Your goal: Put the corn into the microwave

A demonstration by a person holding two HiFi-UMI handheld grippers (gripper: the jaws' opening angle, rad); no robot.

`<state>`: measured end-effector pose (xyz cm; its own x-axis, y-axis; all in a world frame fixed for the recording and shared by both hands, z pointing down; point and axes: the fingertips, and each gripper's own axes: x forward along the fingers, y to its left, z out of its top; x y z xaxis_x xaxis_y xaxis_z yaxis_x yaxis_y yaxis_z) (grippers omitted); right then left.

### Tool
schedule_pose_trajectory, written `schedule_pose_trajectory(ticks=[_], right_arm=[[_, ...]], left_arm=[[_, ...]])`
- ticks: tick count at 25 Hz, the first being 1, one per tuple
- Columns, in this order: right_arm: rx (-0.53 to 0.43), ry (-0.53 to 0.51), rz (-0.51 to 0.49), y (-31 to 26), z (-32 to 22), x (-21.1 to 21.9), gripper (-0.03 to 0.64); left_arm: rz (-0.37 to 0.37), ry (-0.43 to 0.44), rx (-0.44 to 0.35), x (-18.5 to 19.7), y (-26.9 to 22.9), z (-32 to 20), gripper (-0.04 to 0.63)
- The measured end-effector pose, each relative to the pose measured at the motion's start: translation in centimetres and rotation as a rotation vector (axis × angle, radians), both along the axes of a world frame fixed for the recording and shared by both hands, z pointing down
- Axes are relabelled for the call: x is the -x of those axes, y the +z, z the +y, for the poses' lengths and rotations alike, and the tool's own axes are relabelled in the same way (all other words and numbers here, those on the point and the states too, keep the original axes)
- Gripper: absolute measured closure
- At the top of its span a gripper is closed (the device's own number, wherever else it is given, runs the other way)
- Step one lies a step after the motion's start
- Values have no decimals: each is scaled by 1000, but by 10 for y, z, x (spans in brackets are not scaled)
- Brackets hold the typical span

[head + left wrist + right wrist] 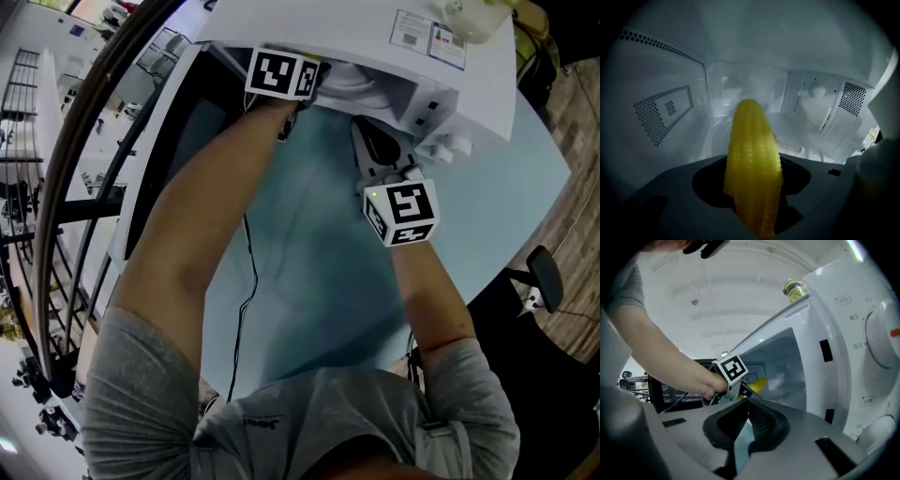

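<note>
The yellow corn [752,159] sticks out lengthwise from between the jaws of my left gripper [753,187], which is shut on it. It hangs inside the white microwave's cavity [670,70], above the glass turntable [715,136]. In the head view the left gripper [314,80] reaches into the microwave [375,37]. From the right gripper view I see the corn's tip [758,384] inside the opening. My right gripper [747,400] is shut with nothing in it. It hovers just in front of the microwave, by the control panel [862,333].
The microwave door [159,169] stands open at the left. A bottle [469,14] rests on top of the microwave. A black cable [248,272] runs across the light blue table [319,272]. An office chair [544,277] stands at the table's right edge.
</note>
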<state>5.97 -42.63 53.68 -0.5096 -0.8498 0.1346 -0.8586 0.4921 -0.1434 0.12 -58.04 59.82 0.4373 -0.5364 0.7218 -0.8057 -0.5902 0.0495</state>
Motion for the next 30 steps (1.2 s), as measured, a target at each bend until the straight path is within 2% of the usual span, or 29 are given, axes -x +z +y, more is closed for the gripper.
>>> schedule_pose_trajectory(ticks=[6,14,30], right_arm=[[-2,27,29,7,-12,-4,598],[-14,9,42,7,-14,7,598],[-11,0,38,8,-7,12,598]], left_arm=[[9,15,-32,2,-2,-4,350],[29,1,-56,6,-1,-6,348],[7,75,-33,-7,-1,2,345]])
